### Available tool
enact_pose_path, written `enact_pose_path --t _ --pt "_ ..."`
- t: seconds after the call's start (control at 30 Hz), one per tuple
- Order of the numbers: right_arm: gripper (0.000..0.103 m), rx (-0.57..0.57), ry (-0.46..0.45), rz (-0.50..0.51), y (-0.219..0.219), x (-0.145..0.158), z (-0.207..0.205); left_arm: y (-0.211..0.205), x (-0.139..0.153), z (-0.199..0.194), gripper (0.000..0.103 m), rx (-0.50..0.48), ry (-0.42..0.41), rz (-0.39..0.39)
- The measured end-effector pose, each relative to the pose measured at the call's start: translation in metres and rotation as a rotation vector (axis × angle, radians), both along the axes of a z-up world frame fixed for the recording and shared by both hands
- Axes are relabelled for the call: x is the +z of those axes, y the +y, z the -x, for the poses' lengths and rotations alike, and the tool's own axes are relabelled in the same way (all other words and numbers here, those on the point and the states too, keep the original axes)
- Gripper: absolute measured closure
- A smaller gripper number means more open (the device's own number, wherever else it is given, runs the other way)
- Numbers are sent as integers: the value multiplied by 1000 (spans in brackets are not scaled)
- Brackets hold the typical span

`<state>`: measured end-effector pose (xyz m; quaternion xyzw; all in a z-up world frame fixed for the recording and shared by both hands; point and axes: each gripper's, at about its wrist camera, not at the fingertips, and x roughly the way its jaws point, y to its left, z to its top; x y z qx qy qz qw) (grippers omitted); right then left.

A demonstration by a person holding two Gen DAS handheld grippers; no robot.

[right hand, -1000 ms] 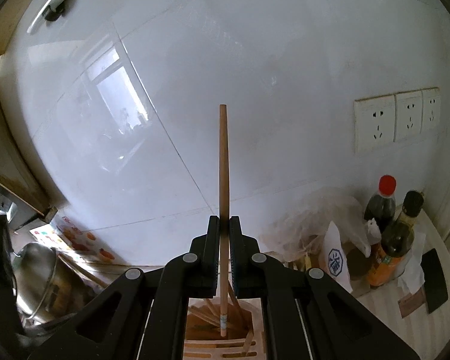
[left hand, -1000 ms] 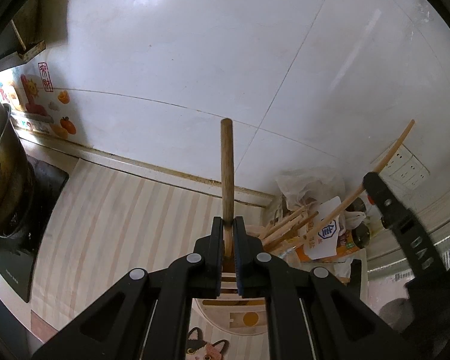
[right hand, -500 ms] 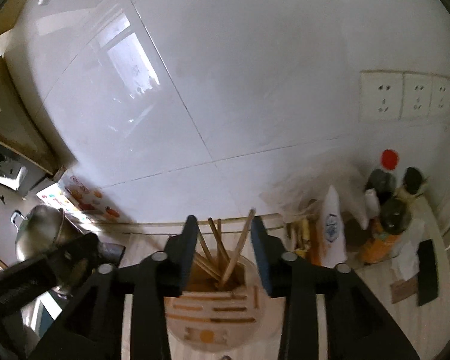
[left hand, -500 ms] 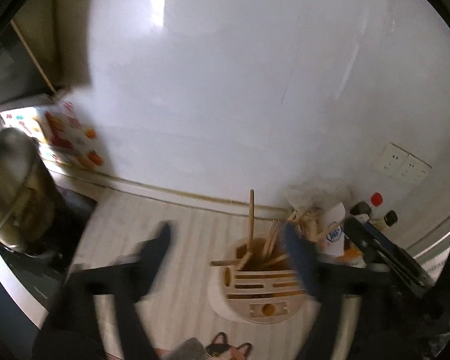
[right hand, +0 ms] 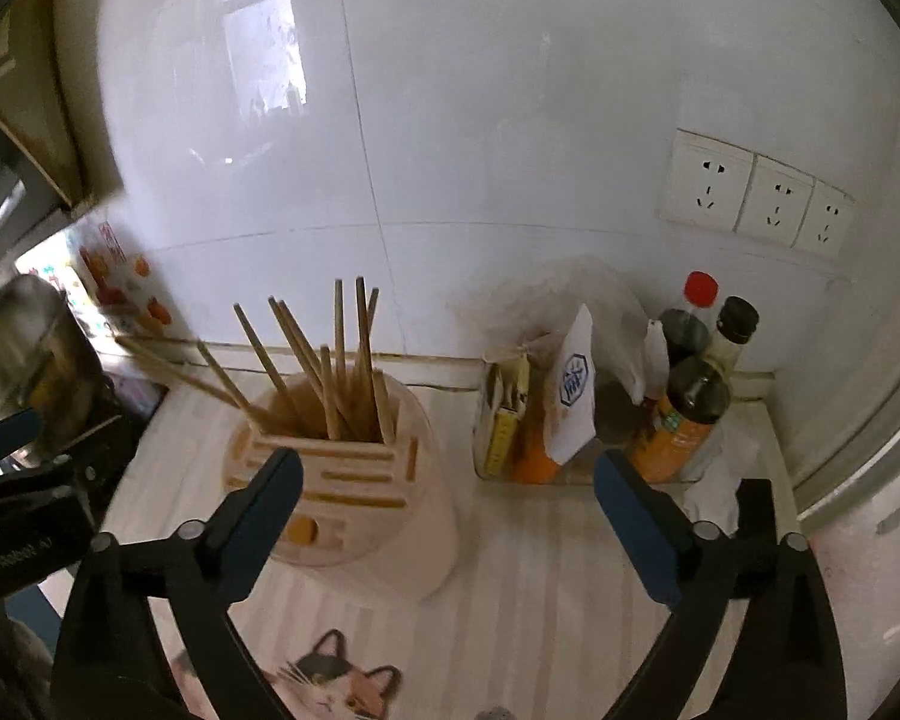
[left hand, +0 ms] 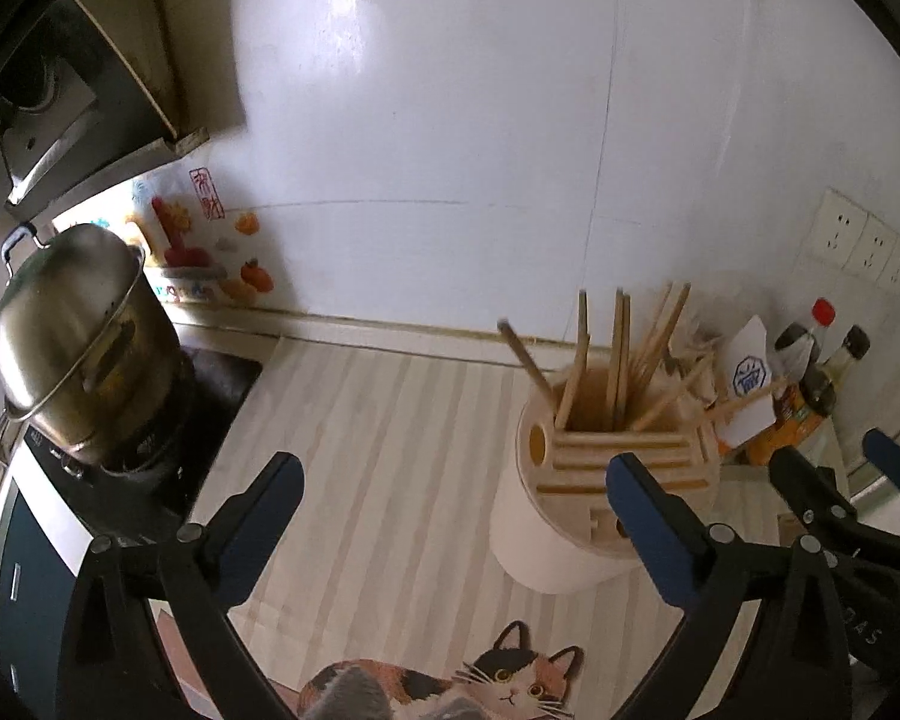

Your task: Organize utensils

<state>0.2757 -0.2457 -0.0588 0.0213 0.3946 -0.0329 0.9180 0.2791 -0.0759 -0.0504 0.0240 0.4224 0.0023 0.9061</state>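
A round white utensil holder with a wooden slotted top (left hand: 600,510) (right hand: 390,498) stands on the striped counter. Several wooden chopsticks (left hand: 621,360) (right hand: 336,360) stand loosely in its back compartment, leaning different ways. My left gripper (left hand: 450,480) is open and empty, above the counter to the left of the holder. My right gripper (right hand: 447,480) is open and empty, above the holder's right edge. The right gripper also shows at the right edge of the left wrist view (left hand: 840,480).
A steel pot (left hand: 72,342) sits on a black stove (left hand: 150,480) at the left. Sauce bottles (right hand: 690,396), packets (right hand: 570,396) and a plastic bag crowd the back right corner. Wall sockets (right hand: 756,198) are above them. A cat picture (left hand: 510,684) lies on the counter's near side.
Both grippers held a chopstick upright one second ago. Both have opened, let the chopsticks drop into the holder, and pulled back and up from it.
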Motion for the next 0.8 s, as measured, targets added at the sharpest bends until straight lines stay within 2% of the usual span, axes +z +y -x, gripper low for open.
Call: enact_pose_path --t 0.13,0.4,0.8 --pt "2 -9 -20 33 0 0 11 -1 -3 11 0 1 -6 -9" --pt "0 -67 -76 48 6 24 60 15 30 58 0 -33 -64 12" --pt "0 -147 -214 84 42 88 182 53 88 156 0 -100 -176 40"
